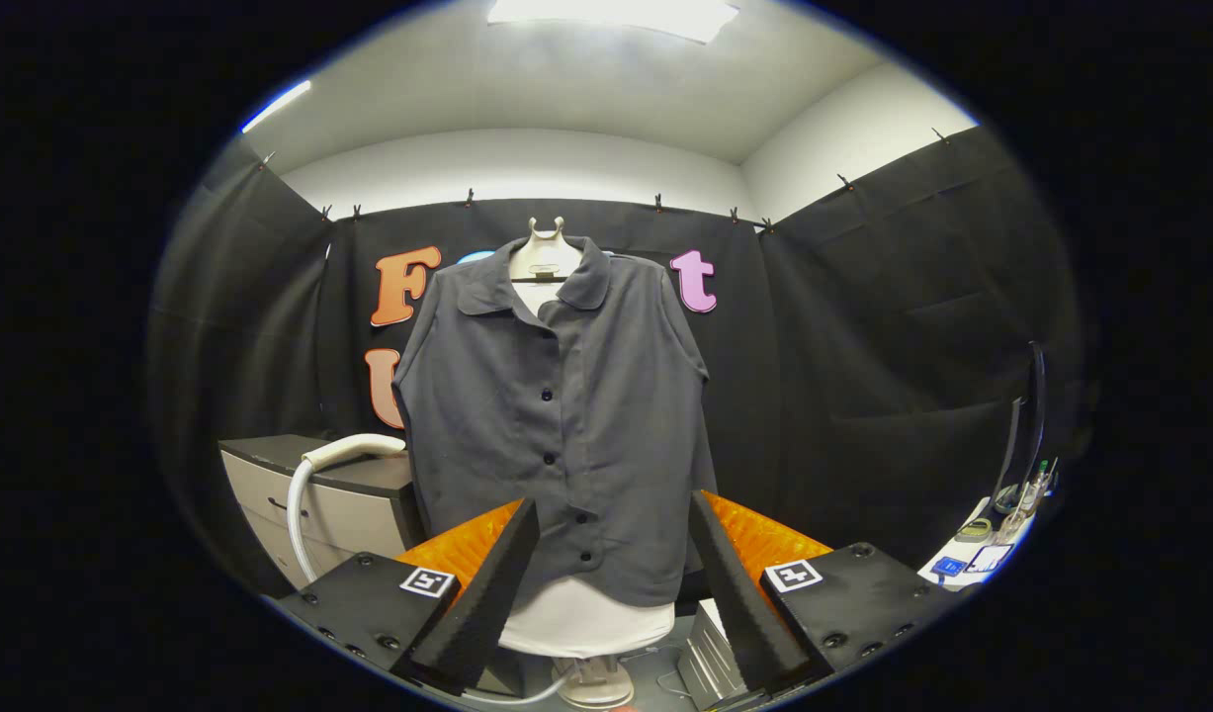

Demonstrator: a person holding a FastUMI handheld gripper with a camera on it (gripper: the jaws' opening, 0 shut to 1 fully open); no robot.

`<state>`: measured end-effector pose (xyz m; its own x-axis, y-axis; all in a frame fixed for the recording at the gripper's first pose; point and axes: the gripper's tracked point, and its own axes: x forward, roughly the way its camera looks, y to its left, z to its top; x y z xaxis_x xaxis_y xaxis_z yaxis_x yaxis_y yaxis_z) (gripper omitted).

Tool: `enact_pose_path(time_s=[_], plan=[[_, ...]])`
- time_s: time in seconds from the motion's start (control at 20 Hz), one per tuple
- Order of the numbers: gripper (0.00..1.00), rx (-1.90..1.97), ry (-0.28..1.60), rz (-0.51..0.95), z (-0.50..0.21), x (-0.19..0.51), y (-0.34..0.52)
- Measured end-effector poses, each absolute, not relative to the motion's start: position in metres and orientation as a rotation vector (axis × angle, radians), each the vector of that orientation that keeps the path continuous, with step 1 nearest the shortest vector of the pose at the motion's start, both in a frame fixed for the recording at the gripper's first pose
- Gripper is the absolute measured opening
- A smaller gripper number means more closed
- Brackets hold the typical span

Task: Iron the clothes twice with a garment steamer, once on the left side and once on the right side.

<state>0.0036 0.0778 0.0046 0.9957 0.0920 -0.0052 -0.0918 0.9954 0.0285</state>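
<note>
Grey buttoned shirt (559,425) on a white mannequin (586,618), just beyond my gripper (614,583), fingers apart and empty; steamer handle (354,448) ahead-left on a cabinet (344,504).

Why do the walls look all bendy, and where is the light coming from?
In the gripper view the fisheye lens curves the walls; a ceiling light glares white overhead; the grey shirt looks sharp and evenly lit; the open gripper has dark fingers close to the lens, nothing between them.

Tongs (614,583): parted, empty. Grey shirt (557,425) on white dress form (586,618): beyond fingers, centred. Steamer hose (304,494): left, over cabinet (344,499).
</note>
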Motion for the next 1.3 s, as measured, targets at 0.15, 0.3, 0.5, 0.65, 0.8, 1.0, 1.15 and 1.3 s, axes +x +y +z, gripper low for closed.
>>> enact_pose_path(time_s=[0.15, 0.3, 0.5, 0.65, 0.8, 1.0, 1.15, 1.3], plan=[[0.98, 0.043, 0.001, 0.128, 0.007, 0.009, 0.104], [0.99, 0.069, 0.008, 0.199, 0.011, 0.012, 0.142], [0.99, 0.116, -0.023, 0.297, 0.038, 0.034, 0.205], [0.99, 0.115, -0.018, 0.346, 0.053, 0.061, 0.261], [0.99, 0.164, -0.016, 0.406, 0.067, 0.079, 0.325], [0.99, 0.209, 0.042, 0.47, 0.069, 0.111, 0.412], [0.99, 0.178, 0.123, 0.482, 0.051, 0.145, 0.468], [0.99, 0.131, 0.212, 0.47, 0.032, 0.174, 0.512]])
